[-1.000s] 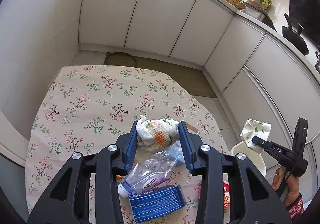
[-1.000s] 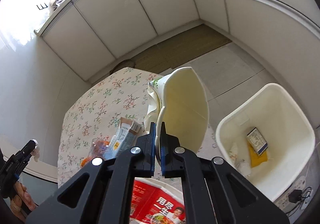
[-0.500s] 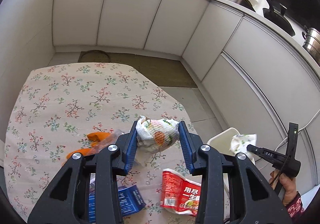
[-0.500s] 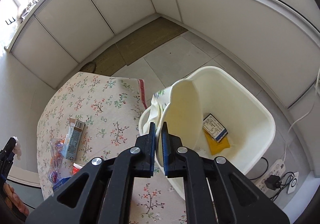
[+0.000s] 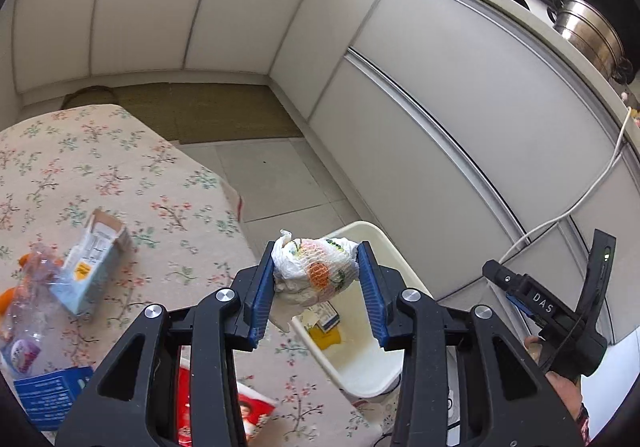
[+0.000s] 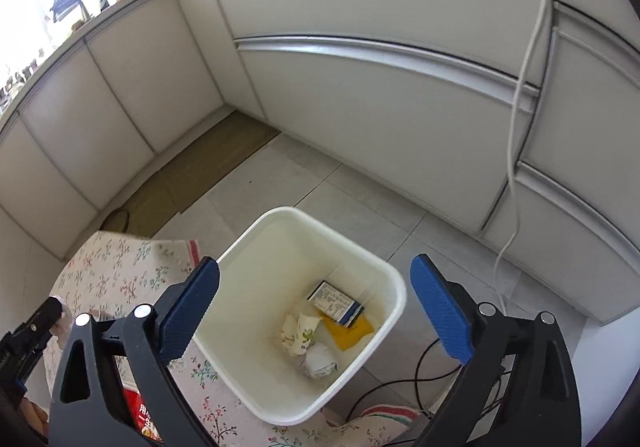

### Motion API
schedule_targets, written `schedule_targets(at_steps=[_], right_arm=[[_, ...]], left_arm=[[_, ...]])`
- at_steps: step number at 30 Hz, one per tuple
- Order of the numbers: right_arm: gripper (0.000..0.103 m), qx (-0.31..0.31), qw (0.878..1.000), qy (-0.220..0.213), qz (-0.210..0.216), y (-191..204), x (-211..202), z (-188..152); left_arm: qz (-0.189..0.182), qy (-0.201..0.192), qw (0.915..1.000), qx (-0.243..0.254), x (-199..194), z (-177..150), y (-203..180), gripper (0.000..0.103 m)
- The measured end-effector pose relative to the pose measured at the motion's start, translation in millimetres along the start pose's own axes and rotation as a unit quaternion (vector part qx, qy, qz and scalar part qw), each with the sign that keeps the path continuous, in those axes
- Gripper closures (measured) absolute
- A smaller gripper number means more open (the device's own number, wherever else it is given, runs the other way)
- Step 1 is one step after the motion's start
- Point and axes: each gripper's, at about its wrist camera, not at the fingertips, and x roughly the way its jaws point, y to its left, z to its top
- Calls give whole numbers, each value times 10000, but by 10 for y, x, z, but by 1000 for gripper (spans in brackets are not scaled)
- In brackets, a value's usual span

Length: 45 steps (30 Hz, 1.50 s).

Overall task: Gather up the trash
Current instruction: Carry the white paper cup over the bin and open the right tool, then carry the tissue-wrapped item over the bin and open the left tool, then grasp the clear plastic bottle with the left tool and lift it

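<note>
Left gripper (image 5: 316, 283) clamped on a crumpled white wad with orange and green print (image 5: 314, 273), blue fingers (image 5: 260, 301) pressing both sides, held in the air over the edge of the floral worktop (image 5: 120, 175) and the near rim of the white bin (image 5: 384, 251). Right gripper (image 6: 316, 307) spread wide with nothing between its fingers (image 6: 440, 311), poised directly above the bin (image 6: 256, 383), which stands on the tiled floor just beside the worktop. Inside the bin: a printed paper cup (image 6: 298, 333) on its side, a crumpled white paper ball (image 6: 320, 361), a small box with printed text (image 6: 336, 303) resting on a yellow packet (image 6: 352, 331). On the worktop, seen from the left wrist: an opened light-blue carton (image 5: 94, 263), a crushed clear plastic bottle (image 5: 28, 311) touching it, something orange (image 5: 6, 299) behind the bottle, a blue box (image 5: 48, 397) and a red packet (image 5: 188, 403) partly hidden under the left gripper's frame. White cable (image 6: 520, 127) hanging down the cabinet front behind the bin.
</note>
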Motion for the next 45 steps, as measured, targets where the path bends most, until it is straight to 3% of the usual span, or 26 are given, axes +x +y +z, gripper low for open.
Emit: schedule_targets(at_steps=[5, 9, 19, 25, 31, 36, 40, 45], right_arm=[[9, 394, 9986, -102, -346, -366, -105, 39], [9, 337, 9967, -107, -731, -528, -104, 32], [9, -4, 9948, -116, -1011, -545, -67, 67], [9, -332, 9927, -205, -1141, -357, -101, 52], [9, -712, 9913, -281, -1071, 16, -181, -26], [9, -1014, 9899, -348, -925, 427, -286, -133], [9, -1338, 9885, -263, -654, 818, -320, -262], [9, -1798, 9813, -189, -663, 1295, -329, -458]], left_arm=[[-223, 147, 9994, 235, 314, -71, -311, 65], [-242, 263, 9987, 364, 532, -132, -443, 65], [-67, 558, 9962, 659, 891, -277, -580, 62], [329, 510, 9959, 676, 769, -234, -464, 41], [1174, 146, 9904, 720, 376, -164, -257, 17], [1948, -197, 9775, 786, -53, -108, -22, 11], [2325, -328, 9689, 779, -345, -113, 213, 9], [2611, -370, 9625, 634, -647, -111, 567, 8]])
